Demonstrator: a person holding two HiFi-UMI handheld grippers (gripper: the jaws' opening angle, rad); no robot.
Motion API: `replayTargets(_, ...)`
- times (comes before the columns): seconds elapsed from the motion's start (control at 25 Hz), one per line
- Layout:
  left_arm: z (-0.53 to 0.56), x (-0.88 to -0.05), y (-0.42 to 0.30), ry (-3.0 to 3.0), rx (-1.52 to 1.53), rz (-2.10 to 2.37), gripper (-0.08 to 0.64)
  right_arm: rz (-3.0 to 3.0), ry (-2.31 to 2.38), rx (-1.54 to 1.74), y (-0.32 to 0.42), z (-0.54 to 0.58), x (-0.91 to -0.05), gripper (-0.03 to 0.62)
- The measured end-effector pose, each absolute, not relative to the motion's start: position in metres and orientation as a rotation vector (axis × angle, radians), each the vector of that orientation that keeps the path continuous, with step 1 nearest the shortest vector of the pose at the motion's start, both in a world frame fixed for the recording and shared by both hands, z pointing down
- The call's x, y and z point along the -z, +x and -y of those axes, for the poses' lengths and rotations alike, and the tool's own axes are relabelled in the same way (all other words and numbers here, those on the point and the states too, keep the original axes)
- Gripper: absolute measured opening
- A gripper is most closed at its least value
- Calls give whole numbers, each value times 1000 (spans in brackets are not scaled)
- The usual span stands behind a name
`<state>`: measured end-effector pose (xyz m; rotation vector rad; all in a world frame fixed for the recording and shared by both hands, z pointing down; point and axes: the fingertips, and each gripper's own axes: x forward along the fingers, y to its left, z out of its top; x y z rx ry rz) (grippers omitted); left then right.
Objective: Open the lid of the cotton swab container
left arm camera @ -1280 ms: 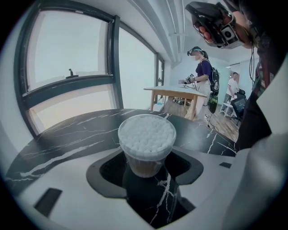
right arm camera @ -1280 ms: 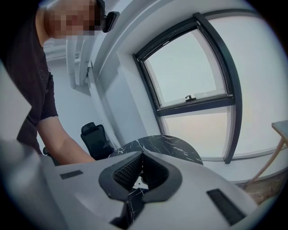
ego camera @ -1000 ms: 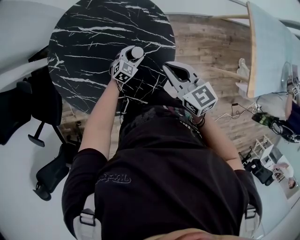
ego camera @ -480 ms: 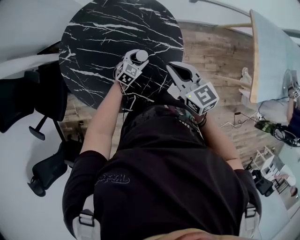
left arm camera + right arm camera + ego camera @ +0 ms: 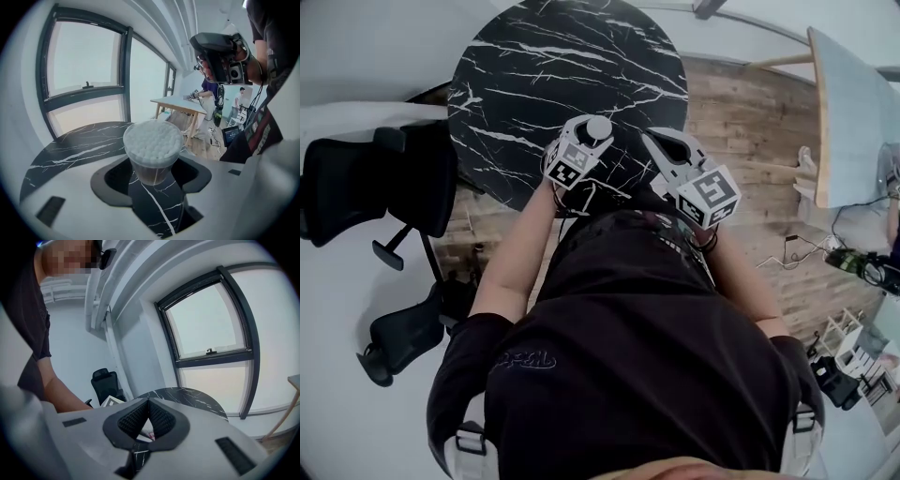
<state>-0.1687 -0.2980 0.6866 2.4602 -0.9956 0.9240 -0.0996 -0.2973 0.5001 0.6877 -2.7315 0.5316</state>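
The cotton swab container [image 5: 153, 145] is a clear round tub packed with white swab heads. It sits upright between the jaws of my left gripper [image 5: 152, 174], which grip its lower body and hold it above the black marble table [image 5: 84, 140]. Whether a clear lid covers the swabs I cannot tell. In the head view the container [image 5: 599, 126] shows at the tip of the left gripper [image 5: 594, 133]. My right gripper [image 5: 662, 142] hovers just to its right, apart from it. In the right gripper view the right gripper [image 5: 149, 405] is shut, with nothing between its pads.
The round black marble table [image 5: 544, 66] lies ahead of the person, its near edge under the grippers. A black office chair [image 5: 384, 187] stands at the left. A pale wooden table [image 5: 853, 103] stands at the right over plank floor [image 5: 741, 103]. Other people stand far off.
The head view has shifted, so table and grippers sit lower and further right in it. The left gripper still holds the container; the right stays shut beside it.
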Motion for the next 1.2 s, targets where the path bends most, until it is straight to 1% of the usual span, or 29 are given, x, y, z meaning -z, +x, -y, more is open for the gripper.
replayTargets(0.4,267,-650,-173,2489,-929,921,268,2738,711,-492,-110,272,-494,21)
replayTargets(0.68,249,-592,-157,2558,-874,791,267,2736,745,-408,-112,259,-476,21)
replayTargets(0.92,230,-547,-146,2629,-896,695,267,2729,785,-364,-100,244,-466,23)
replayTargets(1.2,206,-520,-126,2655,-984,601,267,2763,807,-310,-75,235,-451,21)
